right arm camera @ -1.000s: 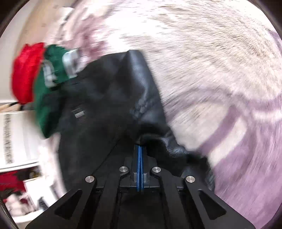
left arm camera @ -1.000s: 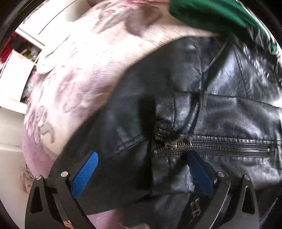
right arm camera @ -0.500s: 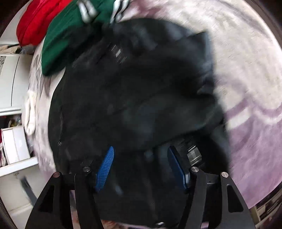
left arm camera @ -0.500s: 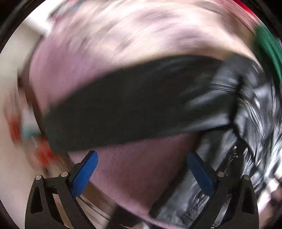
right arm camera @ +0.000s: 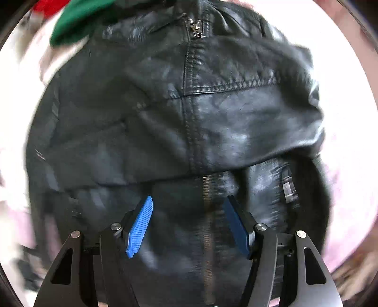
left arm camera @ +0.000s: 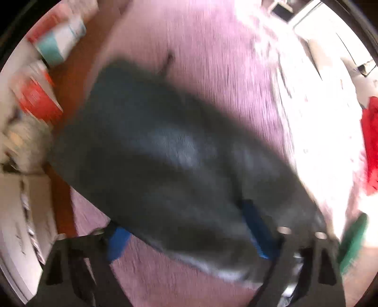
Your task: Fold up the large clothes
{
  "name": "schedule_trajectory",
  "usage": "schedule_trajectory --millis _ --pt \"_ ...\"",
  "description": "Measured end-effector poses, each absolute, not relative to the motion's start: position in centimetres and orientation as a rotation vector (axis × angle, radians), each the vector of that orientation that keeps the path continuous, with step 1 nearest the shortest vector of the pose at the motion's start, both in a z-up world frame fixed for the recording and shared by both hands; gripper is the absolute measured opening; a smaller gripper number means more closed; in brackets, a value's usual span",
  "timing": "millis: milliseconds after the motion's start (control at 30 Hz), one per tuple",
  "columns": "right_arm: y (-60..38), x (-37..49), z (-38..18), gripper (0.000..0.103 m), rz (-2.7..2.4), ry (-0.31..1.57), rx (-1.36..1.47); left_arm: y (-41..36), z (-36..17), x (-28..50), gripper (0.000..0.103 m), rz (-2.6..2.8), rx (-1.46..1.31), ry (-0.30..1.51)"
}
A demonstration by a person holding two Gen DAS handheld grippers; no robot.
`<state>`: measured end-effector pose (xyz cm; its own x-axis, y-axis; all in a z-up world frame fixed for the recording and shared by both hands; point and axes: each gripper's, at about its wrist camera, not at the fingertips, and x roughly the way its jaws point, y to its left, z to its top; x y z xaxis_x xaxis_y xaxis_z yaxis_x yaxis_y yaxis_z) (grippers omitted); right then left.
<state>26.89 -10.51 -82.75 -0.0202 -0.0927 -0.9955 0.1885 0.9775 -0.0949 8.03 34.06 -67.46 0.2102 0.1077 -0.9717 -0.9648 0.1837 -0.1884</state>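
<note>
The black leather jacket [right arm camera: 189,113] lies spread on a pink bedspread [left arm camera: 212,70], zip side up, with a fold across its middle. My right gripper [right arm camera: 189,199] hangs straight over the lower zip, open, its blue pads [right arm camera: 140,224] apart above the leather and gripping nothing. In the blurred left wrist view a long black part of the jacket [left arm camera: 165,153] runs diagonally over the bedspread. My left gripper [left arm camera: 182,217] straddles its lower end. Its jaws are closing with the black leather between the pads, and I see no firm pinch.
A green garment [right arm camera: 78,21] and a red one [right arm camera: 45,4] lie past the jacket's collar. They also show at the right edge in the left wrist view. Red and teal boxes [left arm camera: 40,99] stand beyond the bed edge, over a wooden floor [left arm camera: 70,78].
My right gripper opened, let go of the jacket and swung over its zip front. My left gripper swept and rolled from the pocket zip to a black part near the bed edge, jaws narrower.
</note>
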Motion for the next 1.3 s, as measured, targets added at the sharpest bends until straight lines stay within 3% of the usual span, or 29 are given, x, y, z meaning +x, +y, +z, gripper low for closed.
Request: schedule_trajectory --millis 33,100,133,200,433,533,700,833,1100,1300 --pt "-8.6 27.2 -83.2 0.065 -0.222 1.570 -0.017 34.4 -67.3 8.1 0.066 1.032 -1.058 1.031" --pt "-5.6 27.6 -83.7 0.065 -0.191 1.572 -0.101 35.1 -66.9 8.6 0.028 1.107 -1.020 0.993" --pt "-4.6 27.0 -83.7 0.065 -0.176 1.569 -0.117 35.7 -66.6 8.9 0.019 1.126 -1.007 0.977" --pt "-2.2 27.1 -84.1 0.065 -0.166 1.556 -0.135 35.2 -65.9 9.5 0.011 1.135 -0.988 0.957" --pt "4.9 26.5 -86.5 0.066 -0.290 1.470 -0.384 29.9 -58.2 15.7 0.005 0.971 -0.566 0.864" --pt "6.2 26.5 -86.6 0.075 -0.257 1.466 -0.286 25.7 -54.4 18.2 0.005 0.853 -0.375 0.835" --pt "3.7 26.1 -85.4 0.075 -0.271 1.499 -0.060 17.7 -49.5 22.2 0.004 0.604 -0.182 0.767" --pt "-0.2 23.0 -84.0 0.075 -0.329 1.494 0.066 10.3 -48.2 25.4 0.004 0.338 -0.198 0.782" --pt "-10.5 14.9 -84.0 0.075 -0.523 1.522 0.211 -10.2 -54.2 29.4 0.004 -0.111 -0.071 0.984" --pt "-16.1 8.3 -85.9 0.075 -0.576 1.552 0.311 -17.6 -62.2 30.6 0.009 -0.285 0.098 1.247"
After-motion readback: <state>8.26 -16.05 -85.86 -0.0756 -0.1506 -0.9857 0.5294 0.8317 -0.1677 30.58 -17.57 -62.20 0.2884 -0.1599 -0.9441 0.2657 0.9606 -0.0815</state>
